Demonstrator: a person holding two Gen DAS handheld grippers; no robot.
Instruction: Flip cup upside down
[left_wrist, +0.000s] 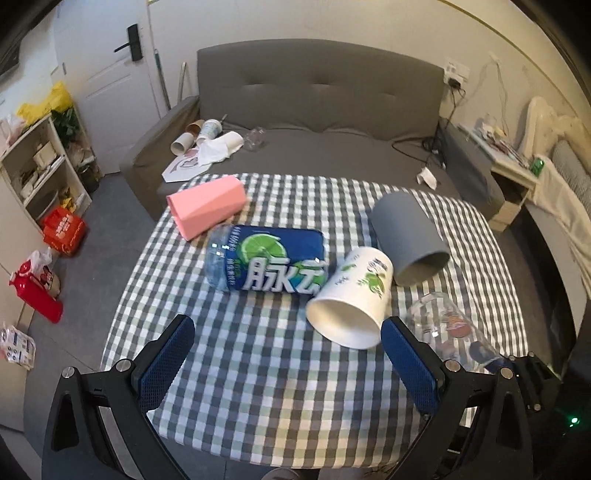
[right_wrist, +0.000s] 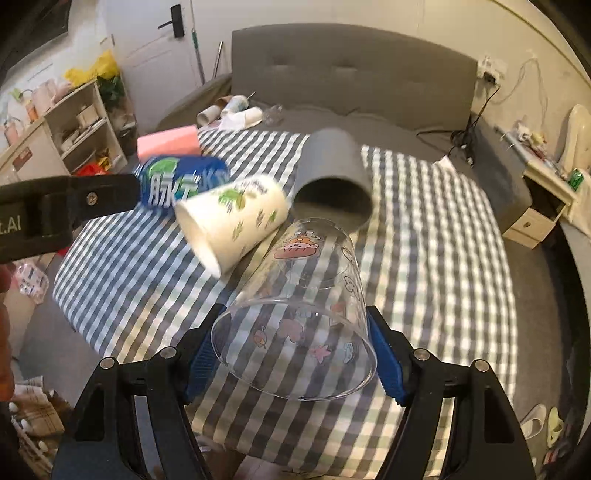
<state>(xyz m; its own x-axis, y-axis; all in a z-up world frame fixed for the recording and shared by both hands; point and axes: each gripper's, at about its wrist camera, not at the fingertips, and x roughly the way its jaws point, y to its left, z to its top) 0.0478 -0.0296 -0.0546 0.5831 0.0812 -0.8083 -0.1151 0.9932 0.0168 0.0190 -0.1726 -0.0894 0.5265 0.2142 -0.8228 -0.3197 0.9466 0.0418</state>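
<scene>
A clear glass cup with cartoon stickers (right_wrist: 299, 310) is clamped between the blue pads of my right gripper (right_wrist: 291, 354), tilted with its mouth toward the camera, above the checked tablecloth (right_wrist: 443, 258). It also shows at the right edge of the left wrist view (left_wrist: 448, 328). My left gripper (left_wrist: 286, 343) is open and empty over the tablecloth (left_wrist: 258, 387), near a white paper cup (left_wrist: 352, 299) that lies on its side. The paper cup shows in the right wrist view too (right_wrist: 231, 221).
A grey cup (left_wrist: 408, 240), a pink cup (left_wrist: 207, 208) and a blue labelled bottle (left_wrist: 267, 260) lie on their sides on the table. A grey sofa (left_wrist: 317, 99) with cups stands behind, shelves (left_wrist: 40, 166) at left, a bedside table (left_wrist: 513, 177) at right.
</scene>
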